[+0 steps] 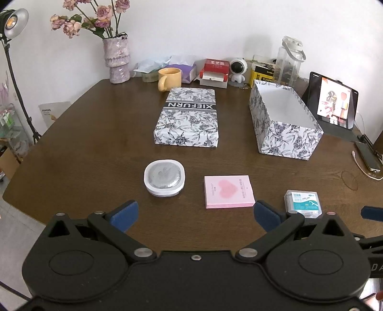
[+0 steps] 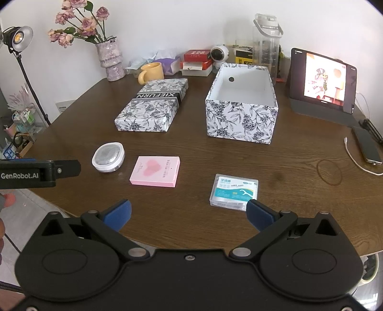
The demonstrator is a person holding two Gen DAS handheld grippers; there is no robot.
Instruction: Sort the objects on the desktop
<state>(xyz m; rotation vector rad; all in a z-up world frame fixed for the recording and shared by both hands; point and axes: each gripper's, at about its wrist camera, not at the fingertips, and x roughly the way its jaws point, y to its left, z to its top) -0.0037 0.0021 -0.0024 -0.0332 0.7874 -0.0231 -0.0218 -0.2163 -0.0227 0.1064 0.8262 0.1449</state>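
Observation:
On the brown table lie a round white case with a silver top [image 1: 164, 177] [image 2: 108, 156], a pink box with a heart [image 1: 228, 191] [image 2: 155, 171] and a clear floss-pick box [image 1: 302, 202] [image 2: 234, 189]. An open floral box [image 1: 283, 134] [image 2: 241, 119] stands at the right, its floral lid [image 1: 188, 117] [image 2: 153, 105] lies beside it. My left gripper [image 1: 195, 215] is open and empty, near the front edge, before the pink box. My right gripper [image 2: 189, 213] is open and empty, just before the floss box.
At the back stand a flower vase [image 1: 117, 59], a yellow mug [image 1: 168, 79], red boxes [image 1: 214, 71], a small robot figure [image 1: 237, 70] and a clear bottle [image 1: 288, 59]. A tablet [image 1: 332, 100] and a phone with cable [image 2: 367, 146] are at the right. A lamp [image 1: 14, 22] stands left.

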